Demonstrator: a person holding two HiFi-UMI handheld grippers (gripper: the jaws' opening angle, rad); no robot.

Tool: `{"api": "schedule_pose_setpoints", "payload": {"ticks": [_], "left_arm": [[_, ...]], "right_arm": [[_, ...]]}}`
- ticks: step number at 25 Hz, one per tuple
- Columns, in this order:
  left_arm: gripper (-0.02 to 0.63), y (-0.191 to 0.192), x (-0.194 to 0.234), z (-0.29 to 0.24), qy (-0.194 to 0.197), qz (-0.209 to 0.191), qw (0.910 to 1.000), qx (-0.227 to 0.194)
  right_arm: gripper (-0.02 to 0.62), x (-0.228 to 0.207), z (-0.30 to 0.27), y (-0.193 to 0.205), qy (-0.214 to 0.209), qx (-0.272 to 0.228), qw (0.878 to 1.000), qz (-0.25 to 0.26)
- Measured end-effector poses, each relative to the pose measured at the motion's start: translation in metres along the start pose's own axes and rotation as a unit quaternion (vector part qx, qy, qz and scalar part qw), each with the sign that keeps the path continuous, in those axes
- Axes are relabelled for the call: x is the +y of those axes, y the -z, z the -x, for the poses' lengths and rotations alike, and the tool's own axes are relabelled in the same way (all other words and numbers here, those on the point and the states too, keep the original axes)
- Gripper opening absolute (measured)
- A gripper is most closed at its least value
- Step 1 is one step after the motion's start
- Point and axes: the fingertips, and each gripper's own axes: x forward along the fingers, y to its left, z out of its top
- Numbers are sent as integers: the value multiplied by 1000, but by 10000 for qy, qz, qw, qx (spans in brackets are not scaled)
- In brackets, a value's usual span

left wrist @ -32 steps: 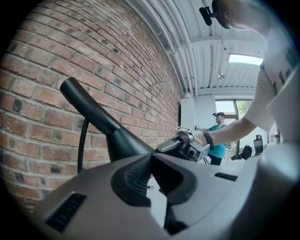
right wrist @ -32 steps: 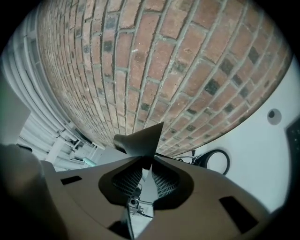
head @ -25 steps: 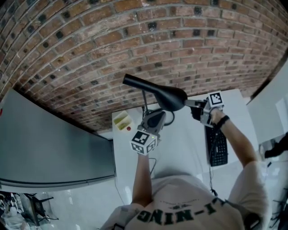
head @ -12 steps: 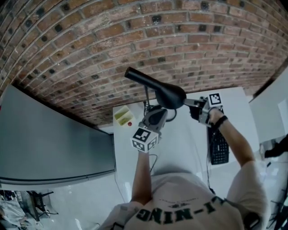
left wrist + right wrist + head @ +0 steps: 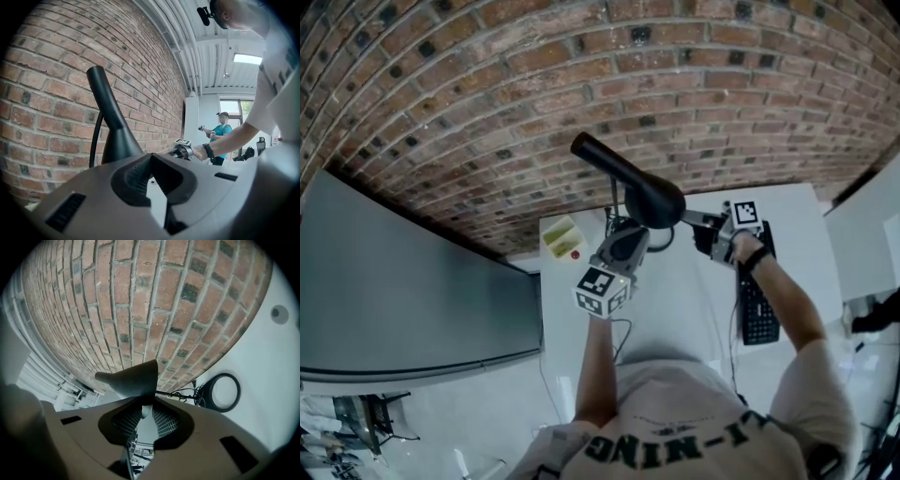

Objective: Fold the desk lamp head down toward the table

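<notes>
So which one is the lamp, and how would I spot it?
Find the brick wall, then the white table against it. The lamp stands near the wall: it is the only tall black thing there, with a cone head above the flat keyboard and small yellow box.

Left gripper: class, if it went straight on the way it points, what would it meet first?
Most likely the lamp: its dark body rises just ahead of the left gripper, slightly left of its open fingers. Depth is unclear; past it stands the brick wall.
</notes>
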Motion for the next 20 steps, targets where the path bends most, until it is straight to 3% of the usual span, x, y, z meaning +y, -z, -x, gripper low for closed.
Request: {"api": "schedule_pose_setpoints", "payload": {"ticks": [7,13,15,17,20], "left_arm": [[0,7,5,0,-54,83,10000,6],[0,6,6,1,-65,106,9999,-15],[0,4,8,4,-99,114,9999,-32],[0,1,15,8,-199,159,9996,-91],[0,-3,23,10,-364,283,9988,-158]], "right_arm": [[66,-2,-5,1,-343,-124,9990,-239],[63,-1,1,1,-321,-344,9984,-325],[63,-4,13,-1,-159,-590,9980,-156],[63,-16,31,-8,278,-993,9946,145],[63,-24,53,-15,870,-1507,9815,794]]}}
